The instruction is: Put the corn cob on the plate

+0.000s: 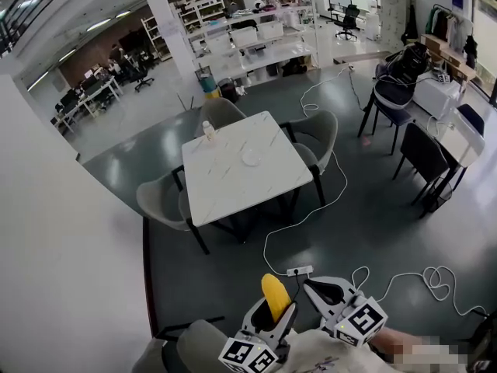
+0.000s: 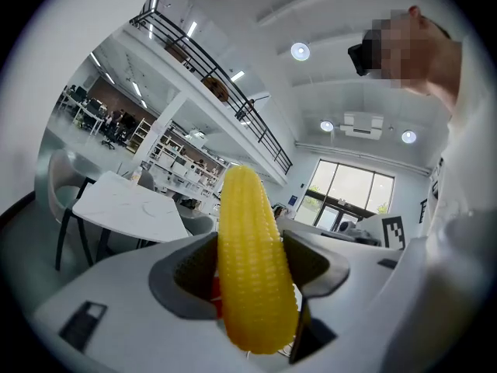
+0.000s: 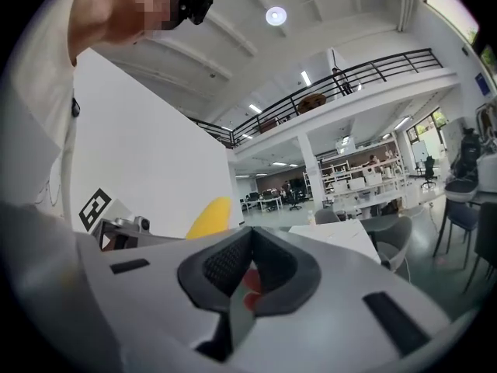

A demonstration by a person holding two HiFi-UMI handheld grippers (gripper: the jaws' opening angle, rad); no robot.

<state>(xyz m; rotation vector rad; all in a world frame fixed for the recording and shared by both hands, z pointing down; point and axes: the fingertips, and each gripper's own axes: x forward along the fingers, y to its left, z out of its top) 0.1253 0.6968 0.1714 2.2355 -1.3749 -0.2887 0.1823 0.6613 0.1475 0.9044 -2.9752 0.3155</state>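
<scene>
A yellow corn cob [image 1: 274, 294] stands upright between the jaws of my left gripper [image 1: 272, 311], which is shut on it at the bottom of the head view. In the left gripper view the corn cob [image 2: 252, 270] fills the gap between both dark pads, tip up. My right gripper [image 1: 329, 291] hangs just to its right, jaws shut with nothing in them; the right gripper view shows the pads [image 3: 225, 266] meeting. The corn cob's tip [image 3: 208, 217] shows there at the left. A pale plate [image 1: 251, 157] lies on the white marble table [image 1: 233, 189] far ahead.
Grey chairs [image 1: 161, 202] surround the table and a small bottle [image 1: 208, 130] stands at its far corner. A white cable with a power strip [image 1: 299, 271] runs over the floor between me and the table. A white wall [image 1: 62, 270] rises at the left.
</scene>
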